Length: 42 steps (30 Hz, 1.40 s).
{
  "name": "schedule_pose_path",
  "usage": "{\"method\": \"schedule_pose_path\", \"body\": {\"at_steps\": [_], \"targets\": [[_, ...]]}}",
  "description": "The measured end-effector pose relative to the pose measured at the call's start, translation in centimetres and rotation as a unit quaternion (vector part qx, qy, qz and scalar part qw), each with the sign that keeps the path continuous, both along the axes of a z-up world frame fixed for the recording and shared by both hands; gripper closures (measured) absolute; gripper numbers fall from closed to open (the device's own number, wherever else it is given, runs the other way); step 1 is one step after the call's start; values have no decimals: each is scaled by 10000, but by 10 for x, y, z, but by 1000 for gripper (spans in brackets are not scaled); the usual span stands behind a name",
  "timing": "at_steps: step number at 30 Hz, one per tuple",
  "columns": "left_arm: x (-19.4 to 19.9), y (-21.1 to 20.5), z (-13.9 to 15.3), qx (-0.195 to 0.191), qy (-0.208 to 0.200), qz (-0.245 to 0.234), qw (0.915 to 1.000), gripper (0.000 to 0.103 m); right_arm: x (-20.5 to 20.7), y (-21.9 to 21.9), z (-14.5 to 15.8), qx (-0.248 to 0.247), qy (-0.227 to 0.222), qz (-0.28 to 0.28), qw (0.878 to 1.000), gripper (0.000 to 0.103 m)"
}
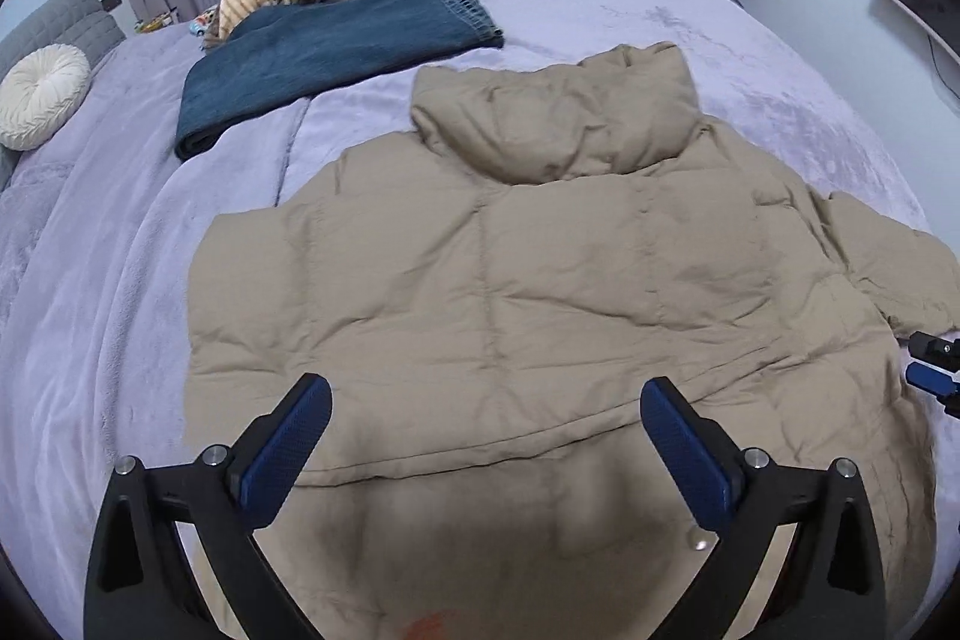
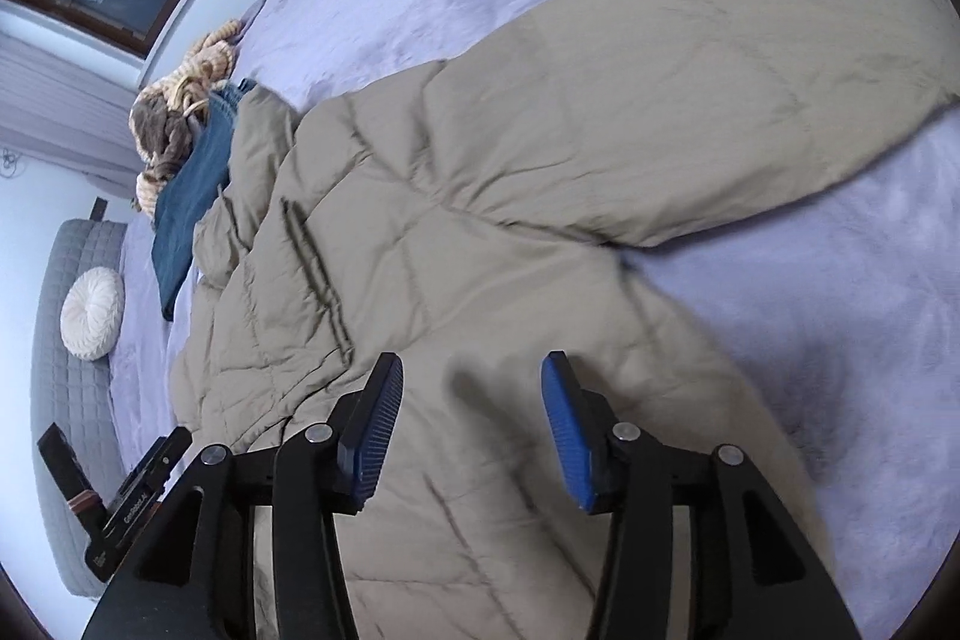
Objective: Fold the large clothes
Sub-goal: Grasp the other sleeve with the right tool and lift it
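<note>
Both grippers empty, jaws spread wide: left gripper (image 1: 486,436) over the hem, right gripper (image 2: 471,424) over the jacket's right side near the sleeve root. Tan puffer jacket (image 1: 540,268) lies back-up, flat on the lavender bed cover (image 1: 96,316), hood (image 1: 552,118) toward the far side, right sleeve (image 2: 690,82) flung outward. Left sleeve not visible. Handling guess: light, bulky, springy fill; slick shell fabric likely slips and rebounds after folding. Best grab: pinch sleeve cuff or a stitched seam or hem edge, not the puffy panel middle. Folded jeans (image 1: 336,40) lie beyond, well apart.
</note>
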<state>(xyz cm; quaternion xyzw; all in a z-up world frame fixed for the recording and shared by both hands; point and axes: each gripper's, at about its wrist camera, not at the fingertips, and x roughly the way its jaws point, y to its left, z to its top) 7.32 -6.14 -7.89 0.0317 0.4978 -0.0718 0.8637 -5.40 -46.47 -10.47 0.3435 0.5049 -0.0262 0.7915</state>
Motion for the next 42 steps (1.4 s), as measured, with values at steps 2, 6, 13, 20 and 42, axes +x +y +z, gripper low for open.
{"method": "schedule_pose_path", "body": {"at_steps": [2, 6, 13, 20, 42], "targets": [[-2, -23, 2, 12, 33, -162, 9999, 0, -9, -29, -1, 47, 25, -281, 9996, 36], [-1, -60, 0, -44, 198, -291, 9994, 0, -25, -90, -5, 84, 26, -1021, 9947, 23], [4, -113, -16, -241, 678, -443, 9964, 0, -42, -183, -25, 616, -304, -2139, 9744, 0], [0, -142, -16, -192, 737, -558, 9955, 0, -27, -237, -44, 1683, -784, -2815, 9415, 0], [11, -50, 17, -199, 169, 481, 9985, 0, 100, -111, 89, 614, -1791, -155, 9818, 96]]}}
